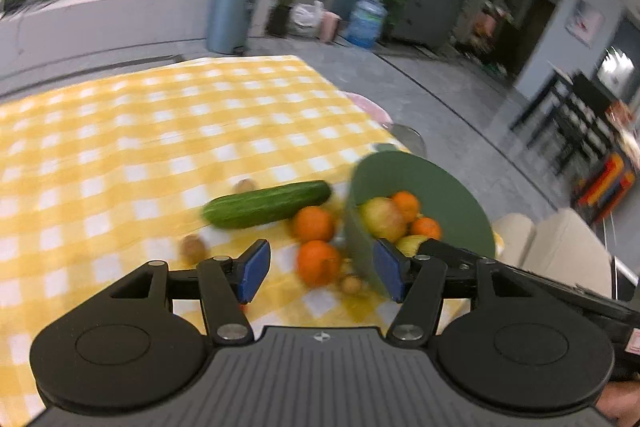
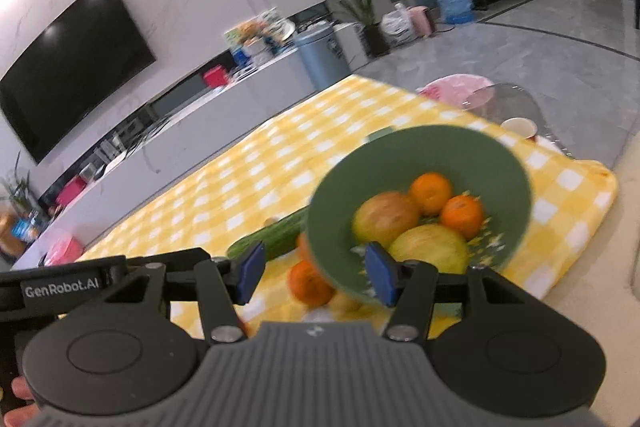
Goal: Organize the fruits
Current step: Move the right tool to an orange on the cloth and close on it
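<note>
The left gripper [image 1: 320, 269] has its blue fingers [image 1: 254, 269] spread, with nothing pinched between them; in the gap an orange [image 1: 318, 261] and a small brown fruit [image 1: 351, 283] lie on the yellow checked cloth [image 1: 120, 147] that covers the tabletop. The right gripper [image 2: 316, 277] also has its fingers spread. The near wall of the green bowl [image 2: 400, 155] stands between them, with the left finger clear of it and the right finger [image 2: 380, 279] over the bowl's inside; I cannot tell whether it touches. The bowl is tipped towards the camera and holds two apples [image 2: 386, 217] and two oranges [image 2: 430, 193]. Just beside it on the cloth lie another orange [image 1: 314, 223], a cucumber [image 1: 266, 205] and two brown kiwis [image 1: 192, 247]. A cup [image 2: 518, 129] stands beyond the bowl.
</note>
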`<state>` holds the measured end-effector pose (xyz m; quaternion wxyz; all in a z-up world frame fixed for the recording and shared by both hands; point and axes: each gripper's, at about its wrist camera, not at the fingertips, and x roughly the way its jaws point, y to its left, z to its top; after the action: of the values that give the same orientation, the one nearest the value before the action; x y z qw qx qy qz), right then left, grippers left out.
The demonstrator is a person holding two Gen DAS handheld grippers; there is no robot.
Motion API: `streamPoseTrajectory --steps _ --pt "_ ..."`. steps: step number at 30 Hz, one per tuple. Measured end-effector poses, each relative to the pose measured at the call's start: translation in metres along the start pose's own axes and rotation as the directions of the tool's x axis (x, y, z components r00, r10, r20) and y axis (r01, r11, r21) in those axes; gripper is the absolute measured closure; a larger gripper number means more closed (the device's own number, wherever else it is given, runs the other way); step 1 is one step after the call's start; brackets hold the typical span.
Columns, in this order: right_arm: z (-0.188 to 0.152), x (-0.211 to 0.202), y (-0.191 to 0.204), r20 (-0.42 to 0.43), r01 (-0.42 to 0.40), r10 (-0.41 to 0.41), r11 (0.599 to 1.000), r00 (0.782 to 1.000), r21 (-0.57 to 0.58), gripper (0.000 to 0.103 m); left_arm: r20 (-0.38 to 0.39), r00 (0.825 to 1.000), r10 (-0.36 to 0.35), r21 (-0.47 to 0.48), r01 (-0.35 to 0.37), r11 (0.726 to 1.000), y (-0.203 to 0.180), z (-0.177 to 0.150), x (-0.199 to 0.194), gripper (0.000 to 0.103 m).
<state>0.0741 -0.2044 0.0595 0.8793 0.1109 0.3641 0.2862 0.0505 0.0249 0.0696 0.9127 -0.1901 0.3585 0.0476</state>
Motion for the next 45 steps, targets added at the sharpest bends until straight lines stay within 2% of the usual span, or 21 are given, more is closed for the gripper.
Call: streamPoseTrajectory --steps 7,12,14,17,23,25,27,29,33,34,39,41,42,45 --pt "-0.012 0.010 0.026 -0.057 -0.010 0.006 0.998 0.998 -0.059 0.050 -0.038 0.998 0.057 -0.143 -0.062 0.988 0.052 -0.020 0.002 0.033" --pt "-0.020 0.022 0.032 -0.084 0.014 -0.019 0.998 0.996 -0.064 0.056 -0.065 0.995 0.075 -0.218 -0.087 0.972 0.079 -0.032 0.011 0.033" --pt "-0.021 0.026 0.029 -0.062 0.041 -0.042 0.999 0.997 -0.017 0.067 -0.078 0.994 0.070 -0.239 -0.087 0.967 0.087 -0.036 0.016 0.033" --pt "-0.024 0.034 0.023 -0.036 0.087 -0.085 0.994 0.996 0.069 0.077 -0.098 0.993 0.066 -0.245 -0.089 0.965 0.095 -0.039 0.025 0.033" --pt "-0.037 0.056 0.015 0.014 0.099 -0.101 0.991 0.995 0.088 0.076 -0.107 0.994 0.030 -0.290 -0.060 0.955 0.112 -0.045 0.038 0.033" --pt "-0.044 0.065 0.017 0.043 0.101 -0.103 0.994 0.994 0.047 0.076 -0.115 0.993 0.020 -0.303 -0.054 0.951 0.114 -0.047 0.042 0.033" --pt "-0.051 0.070 0.025 0.086 0.117 -0.112 0.992 0.990 -0.054 0.076 -0.117 0.993 0.020 -0.301 -0.054 0.952 0.114 -0.048 0.044 0.033" --pt "-0.061 0.079 0.038 0.129 0.153 -0.129 0.970 0.983 -0.191 0.071 -0.114 0.993 0.023 -0.286 -0.054 0.957 0.112 -0.048 0.044 0.033" --pt "-0.070 0.098 0.057 0.140 0.230 -0.194 0.917 0.971 -0.326 0.067 -0.107 0.994 0.023 -0.263 -0.051 0.963 0.107 -0.048 0.043 0.033" --pt "-0.072 0.105 0.060 0.129 0.238 -0.205 0.910 0.970 -0.340 0.063 -0.106 0.994 0.023 -0.262 -0.051 0.964 0.106 -0.048 0.043 0.033" --pt "-0.078 0.122 0.062 0.148 0.329 -0.295 0.883 0.944 -0.336 0.061 -0.106 0.994 0.021 -0.262 -0.048 0.964 0.105 -0.048 0.043 0.033" --pt "-0.078 0.123 0.062 0.159 0.346 -0.310 0.877 0.937 -0.333 0.062 -0.107 0.994 0.022 -0.268 -0.050 0.962 0.105 -0.048 0.044 0.033" --pt "-0.078 0.124 0.062 0.165 0.356 -0.318 0.873 0.934 -0.334 0.066 -0.109 0.994 0.023 -0.267 -0.052 0.962 0.106 -0.048 0.045 0.033" --pt "-0.078 0.122 0.062 0.157 0.344 -0.308 0.873 0.938 -0.345 0.067 -0.111 0.993 0.047 -0.266 -0.075 0.961 0.108 -0.047 0.046 0.033"
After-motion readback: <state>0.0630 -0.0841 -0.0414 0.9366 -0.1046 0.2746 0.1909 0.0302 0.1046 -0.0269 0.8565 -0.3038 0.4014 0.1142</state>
